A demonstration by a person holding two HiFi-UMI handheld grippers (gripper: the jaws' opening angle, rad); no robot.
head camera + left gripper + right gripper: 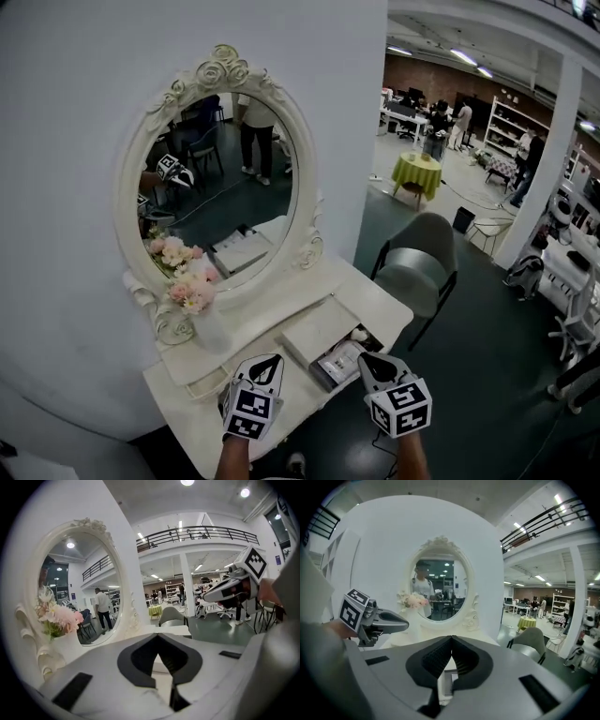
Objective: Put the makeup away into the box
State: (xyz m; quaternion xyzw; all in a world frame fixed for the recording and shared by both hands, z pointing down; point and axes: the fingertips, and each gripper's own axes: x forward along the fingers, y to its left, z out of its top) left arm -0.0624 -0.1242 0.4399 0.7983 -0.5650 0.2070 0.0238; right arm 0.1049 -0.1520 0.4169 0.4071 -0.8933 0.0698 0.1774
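A white dressing table (375, 302) stands against the white wall under an oval mirror (220, 178). On its near part lies an open box (339, 364) with a dark inside and small makeup items (360, 335) at its far corner; a flat white lid (317, 331) lies beside it on the left. My left gripper (271, 360) hovers shut and empty just left of the box. My right gripper (367, 359) hovers shut and empty at the box's right edge. In the left gripper view its jaws (158, 637) meet at the tips. In the right gripper view the jaws (451, 640) are pressed together.
A white vase of pink flowers (190, 284) stands on the shelf at the mirror's left foot. A grey chair (420, 264) stands right of the table. Further back are a round table with a green cloth (416, 172), shelving and several people.
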